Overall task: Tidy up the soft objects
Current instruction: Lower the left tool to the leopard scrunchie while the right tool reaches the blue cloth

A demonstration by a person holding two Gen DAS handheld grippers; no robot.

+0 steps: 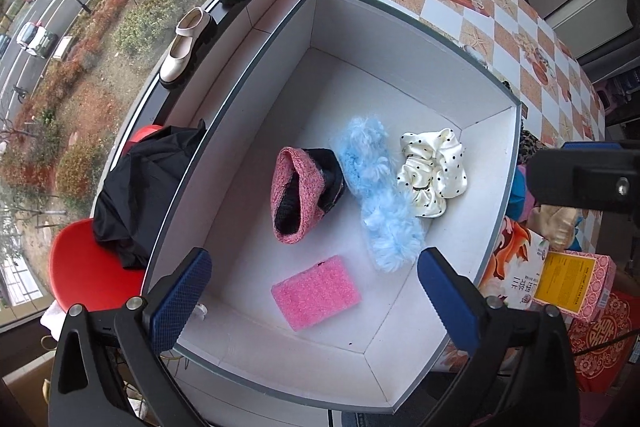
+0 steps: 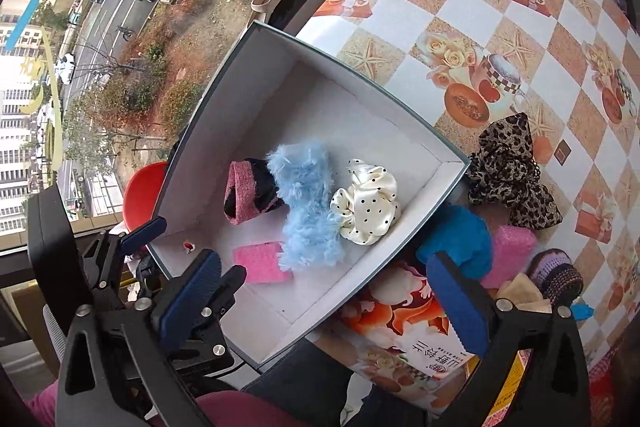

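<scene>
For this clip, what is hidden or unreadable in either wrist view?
- Blue soft item: right wrist view, partly behind the white box wall and the right gripper finger.
- Beige fabric: right wrist view, mostly covered by that gripper; kind unclear.
- Small red-white speck in the box corner: too small to identify.
- Leopard scrunchie: left wrist view, only a sliver shows behind the box wall.

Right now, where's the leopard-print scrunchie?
Outside the white box, on the checkered tablecloth just past its right corner. In the right wrist view, the leopard-print scrunchie lies right of centre, above the blue fuzzy piece.

Even window daylight — edges warped, perhaps soft
</scene>
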